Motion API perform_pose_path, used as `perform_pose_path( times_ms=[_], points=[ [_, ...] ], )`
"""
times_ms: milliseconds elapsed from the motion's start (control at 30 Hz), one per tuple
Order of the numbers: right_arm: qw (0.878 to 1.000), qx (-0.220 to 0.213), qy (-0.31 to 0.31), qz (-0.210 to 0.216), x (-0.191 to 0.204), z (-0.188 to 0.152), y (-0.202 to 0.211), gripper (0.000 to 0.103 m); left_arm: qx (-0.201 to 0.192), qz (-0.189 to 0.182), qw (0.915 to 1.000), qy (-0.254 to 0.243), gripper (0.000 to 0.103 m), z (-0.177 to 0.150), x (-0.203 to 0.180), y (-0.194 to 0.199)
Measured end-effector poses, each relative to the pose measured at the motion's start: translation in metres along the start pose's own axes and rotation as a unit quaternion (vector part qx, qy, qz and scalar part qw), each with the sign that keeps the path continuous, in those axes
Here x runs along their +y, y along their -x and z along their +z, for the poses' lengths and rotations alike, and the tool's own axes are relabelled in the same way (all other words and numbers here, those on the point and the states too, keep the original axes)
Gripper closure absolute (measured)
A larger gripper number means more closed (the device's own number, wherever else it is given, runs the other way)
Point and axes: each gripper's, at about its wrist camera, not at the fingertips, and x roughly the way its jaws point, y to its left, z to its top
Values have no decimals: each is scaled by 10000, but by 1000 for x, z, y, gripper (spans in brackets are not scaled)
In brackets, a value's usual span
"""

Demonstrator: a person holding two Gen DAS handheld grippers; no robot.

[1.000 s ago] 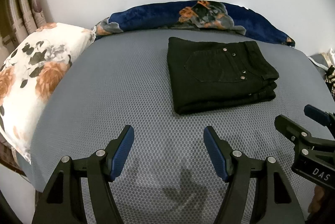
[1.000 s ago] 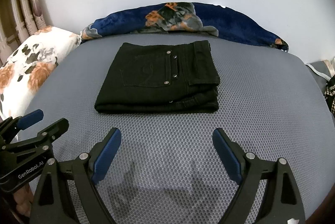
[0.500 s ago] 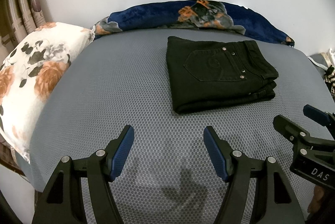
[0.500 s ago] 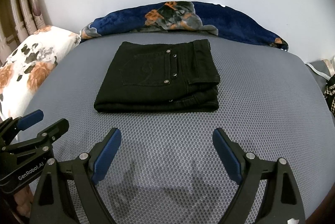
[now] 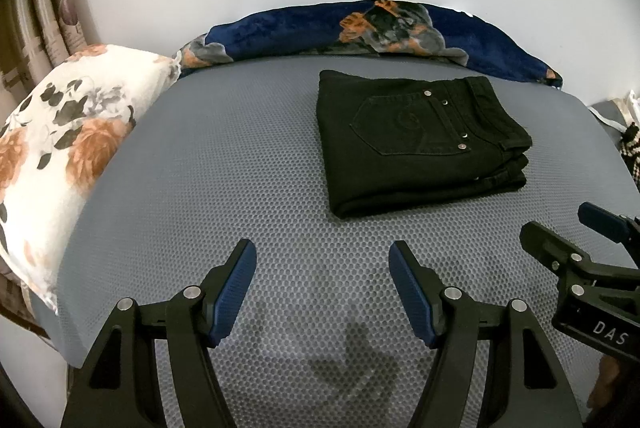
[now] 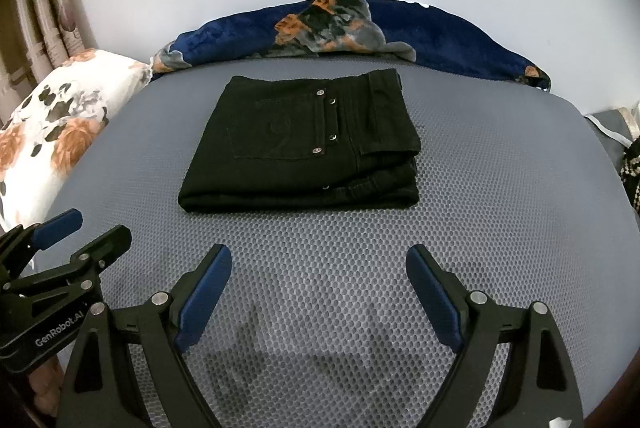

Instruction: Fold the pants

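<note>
Black pants lie folded into a compact rectangle on the grey mesh bed, back pocket up. They also show in the right wrist view. My left gripper is open and empty, hovering above the bed short of the pants. My right gripper is open and empty, also short of the pants. The right gripper shows at the right edge of the left wrist view; the left gripper shows at the left edge of the right wrist view.
A white floral pillow lies at the bed's left side. A dark blue floral blanket runs along the far edge against the white wall. A curtain hangs at far left. Some cloth lies off the right edge.
Both grippers stay open and nearly still; the views shift only slightly. The pants have not moved.
</note>
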Motion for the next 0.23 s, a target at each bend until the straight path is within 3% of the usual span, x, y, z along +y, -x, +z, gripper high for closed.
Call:
perform_pose_path(
  times_ms=[233],
  points=[
    [10000,16,-15,5,-1,-1,-1,16,32,-19,10000,2,34,-1,-1,-1]
  ],
)
